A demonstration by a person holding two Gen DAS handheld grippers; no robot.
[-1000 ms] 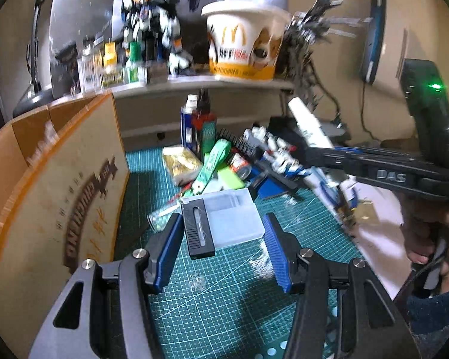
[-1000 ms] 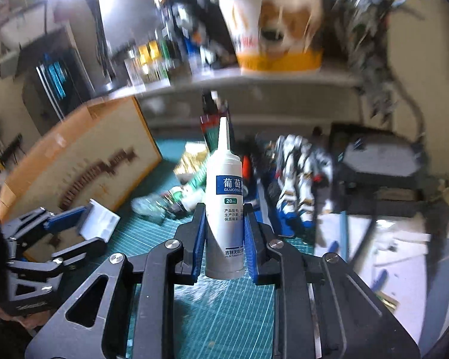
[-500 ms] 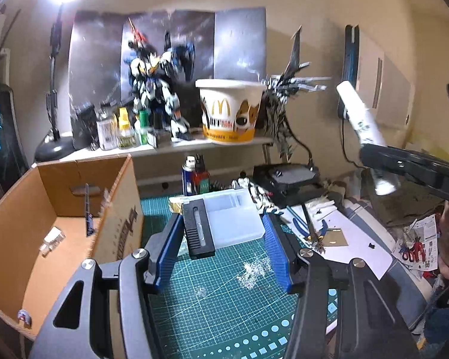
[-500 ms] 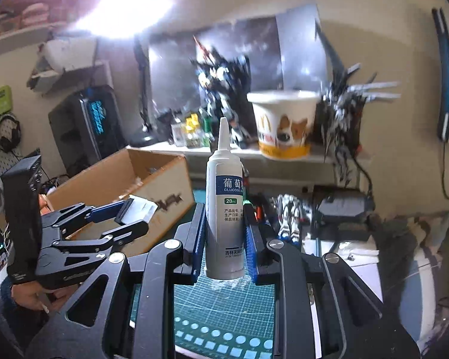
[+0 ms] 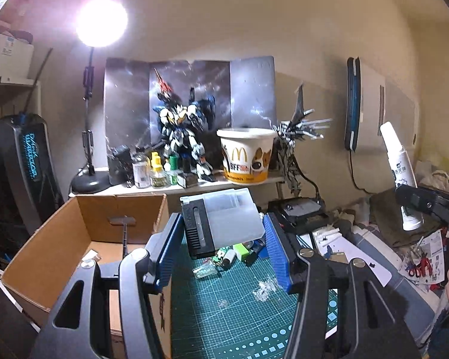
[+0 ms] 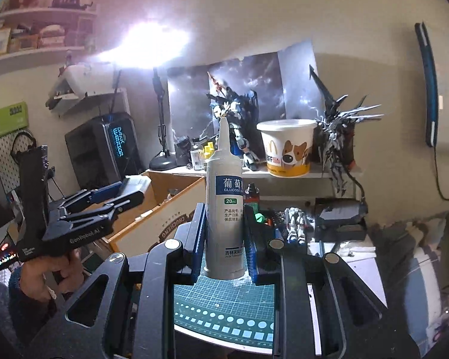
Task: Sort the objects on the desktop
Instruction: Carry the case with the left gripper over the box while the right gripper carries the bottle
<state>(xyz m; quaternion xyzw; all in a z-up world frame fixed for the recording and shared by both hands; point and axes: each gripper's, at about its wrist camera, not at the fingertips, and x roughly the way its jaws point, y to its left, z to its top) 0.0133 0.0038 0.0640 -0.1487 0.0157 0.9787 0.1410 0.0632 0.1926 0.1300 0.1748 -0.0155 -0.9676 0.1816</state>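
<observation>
My left gripper [image 5: 221,239] is shut on a clear plastic case with a black end [image 5: 224,221], held in the air over the green cutting mat [image 5: 233,308], just right of an open cardboard box [image 5: 83,233]. My right gripper [image 6: 224,236] is shut on an upright white glucose bottle [image 6: 224,209] with a long nozzle. In the left wrist view that bottle [image 5: 399,164] and the right gripper [image 5: 428,206] show at the far right. In the right wrist view the left gripper [image 6: 125,194] hangs above the box [image 6: 164,206] with the case in it.
Small loose items [image 5: 233,254] lie on the mat behind the case. A shelf [image 5: 176,187] carries bottles, a robot model [image 5: 182,137] and a paper bucket [image 5: 247,155]. White papers [image 5: 344,251] and a black device [image 5: 299,212] lie to the right. A desk lamp [image 5: 89,161] stands at the left.
Both grippers have risen off the desk with their loads, and both views have tilted up. The cardboard box's inside has come into sight at the left.
</observation>
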